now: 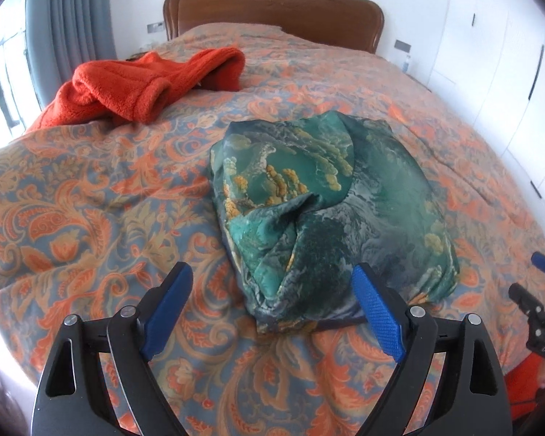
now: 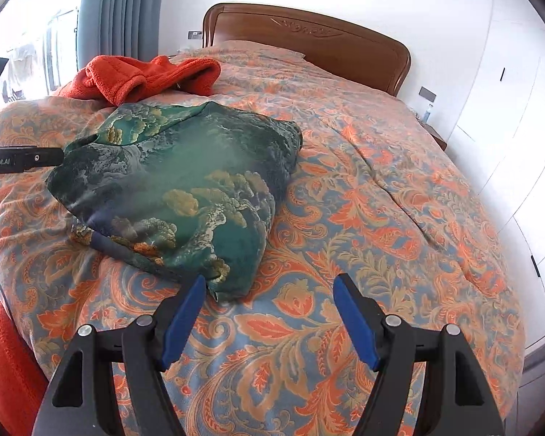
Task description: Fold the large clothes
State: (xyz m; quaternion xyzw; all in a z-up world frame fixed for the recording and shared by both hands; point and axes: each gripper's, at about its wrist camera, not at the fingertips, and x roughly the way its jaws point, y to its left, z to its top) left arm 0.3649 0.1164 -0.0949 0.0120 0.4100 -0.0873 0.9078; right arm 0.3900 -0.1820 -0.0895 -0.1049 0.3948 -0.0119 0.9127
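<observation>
A green garment with a gold and grey landscape print [image 1: 319, 203] lies folded in a thick bundle on the bed; it also shows in the right wrist view [image 2: 185, 196]. My left gripper [image 1: 272, 301] is open and empty, just in front of the bundle's near edge. My right gripper [image 2: 269, 312] is open and empty, just right of the bundle's near corner. The right gripper's tip shows at the right edge of the left wrist view [image 1: 541, 290]. The left gripper's body shows at the left edge of the right wrist view [image 2: 18, 160].
An orange fleece garment [image 1: 138, 87] lies crumpled at the far left of the bed [image 2: 381, 196], which has an orange and blue paisley cover. A wooden headboard [image 1: 272, 11] stands at the back. White wardrobe doors [image 2: 508, 127] line the right. A curtained window is at left.
</observation>
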